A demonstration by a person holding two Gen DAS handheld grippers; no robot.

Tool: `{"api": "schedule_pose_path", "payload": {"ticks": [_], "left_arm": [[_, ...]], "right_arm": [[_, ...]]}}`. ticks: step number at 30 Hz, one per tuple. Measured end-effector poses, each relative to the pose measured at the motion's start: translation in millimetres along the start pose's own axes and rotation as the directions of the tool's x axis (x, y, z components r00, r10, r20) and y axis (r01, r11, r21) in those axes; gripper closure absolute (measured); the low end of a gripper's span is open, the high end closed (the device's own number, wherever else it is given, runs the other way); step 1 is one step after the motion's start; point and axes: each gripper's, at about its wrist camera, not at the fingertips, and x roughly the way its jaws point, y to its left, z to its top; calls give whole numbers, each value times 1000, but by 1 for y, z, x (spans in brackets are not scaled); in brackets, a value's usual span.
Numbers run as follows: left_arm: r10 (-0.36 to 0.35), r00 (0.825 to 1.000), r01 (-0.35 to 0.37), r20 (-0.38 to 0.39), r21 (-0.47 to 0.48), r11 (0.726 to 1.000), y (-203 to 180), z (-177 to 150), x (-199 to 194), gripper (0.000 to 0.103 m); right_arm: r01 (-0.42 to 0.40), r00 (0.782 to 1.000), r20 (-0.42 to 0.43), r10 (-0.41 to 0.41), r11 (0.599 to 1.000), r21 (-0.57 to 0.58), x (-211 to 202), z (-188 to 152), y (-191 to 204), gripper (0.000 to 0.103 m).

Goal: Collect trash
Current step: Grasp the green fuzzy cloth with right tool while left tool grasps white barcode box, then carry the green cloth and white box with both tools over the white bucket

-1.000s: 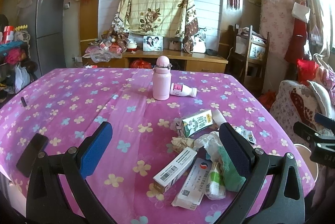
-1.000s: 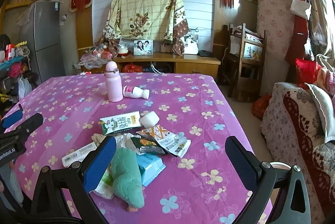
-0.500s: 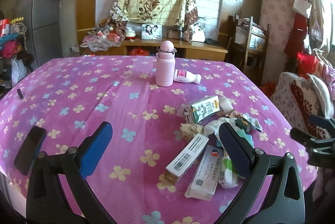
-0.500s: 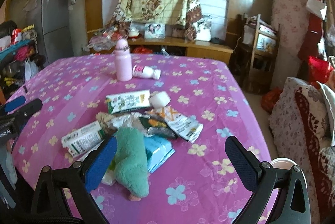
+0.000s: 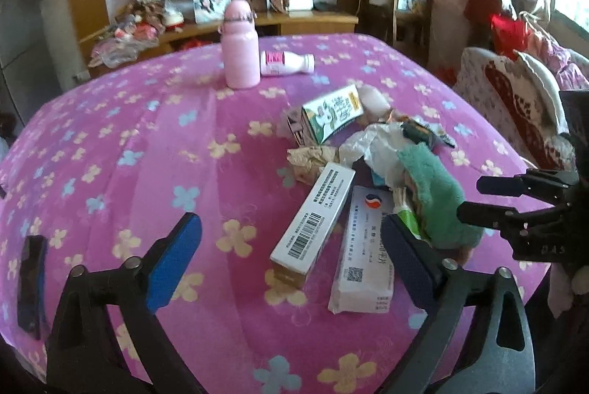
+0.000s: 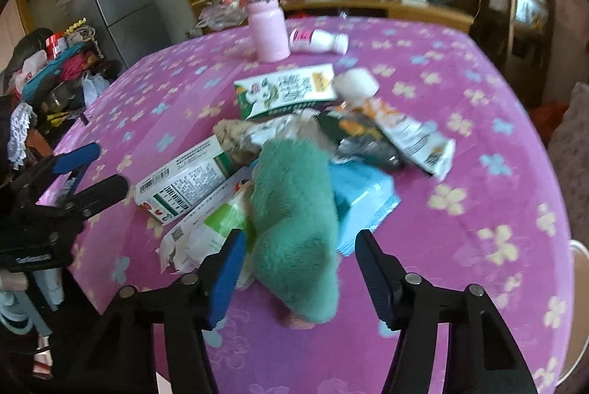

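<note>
Left wrist view: left gripper hangs low over the near edge of the table, pink flowered cloth, jaws spread wide w/ nothing between the pads. Trash pile sits fwd and right of it: long white box w/ barcode lies just ahead, between the fingers' lines; a second flat white pack beside it reaches the right finger. Green fuzzy cloth lies further right, on the pile's near-right edge. Milk carton on its side behind the pile, crumpled wrappers between. Pink bottle upright at the far side, small white bottle lying just beside it. Dark phone flat near the left table edge. Right gripper shows at the right edge, side-on, tips near the cloth.

Right wrist view: right gripper pitched down at the pile, jaws part-spread, straddling the near end of the green fuzzy cloth; pads not touching it as far as can be seen. Blue packet just right of the cloth, white box left. Snack wrapper and milk carton beyond. Left gripper at the left edge, spread, over the table rim.
</note>
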Motion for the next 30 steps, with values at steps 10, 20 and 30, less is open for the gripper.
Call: {"api": "schedule_pose_path", "payload": {"ticks": [10, 20, 30], "left_arm": [[-30, 986, 40, -167, 57, 998, -12, 4, 51, 60], [-29, 991, 31, -128, 10, 999, -4, 9, 32, 78], [-68, 997, 69, -45, 22, 997, -26, 27, -1, 78]], "right_arm": [[-56, 997, -49, 57, 998, 30, 19, 1, -7, 66], [-56, 998, 13, 55, 998, 28, -12, 3, -14, 72], [-9, 1000, -26, 10, 1000, 24, -26, -9, -28, 72]]}}
